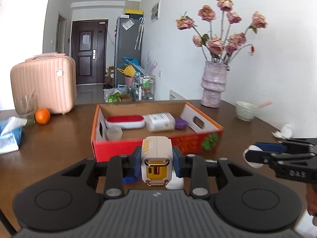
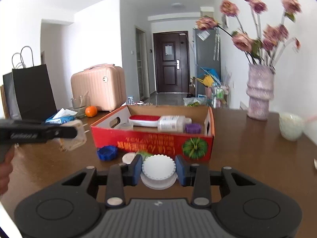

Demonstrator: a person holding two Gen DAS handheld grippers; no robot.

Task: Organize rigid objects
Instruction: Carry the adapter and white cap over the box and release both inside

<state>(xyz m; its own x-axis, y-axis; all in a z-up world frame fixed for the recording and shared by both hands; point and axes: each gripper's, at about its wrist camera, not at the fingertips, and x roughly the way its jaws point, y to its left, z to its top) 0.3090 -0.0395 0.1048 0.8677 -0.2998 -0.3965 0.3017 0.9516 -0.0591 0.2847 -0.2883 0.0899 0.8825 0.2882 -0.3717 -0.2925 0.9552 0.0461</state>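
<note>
Here the left gripper point(image 1: 157, 159) pinches a cream and yellow charger block point(image 1: 156, 158) between its blue pads, lifted above the table point(image 1: 59, 154) just in front of the red cardboard box point(image 1: 158, 146). The right gripper point(image 2: 158, 170) has its fingers pressed on a white scalloped disc point(image 2: 158, 167), held over a second white disc point(image 2: 158, 182), near the box's front wall. Inside the box lie a red and white case point(image 1: 125, 121), a white bottle point(image 1: 160, 121) on its side and a purple ridged piece point(image 1: 181, 123). A blue ridged ring point(image 2: 107, 152) and a small pale lid point(image 2: 128, 157) sit on the table before the box. An orange point(image 1: 42, 115) and a pink suitcase point(image 1: 43, 83) stand toward the far left edge, a vase point(image 1: 214, 85) at the far right.
</note>
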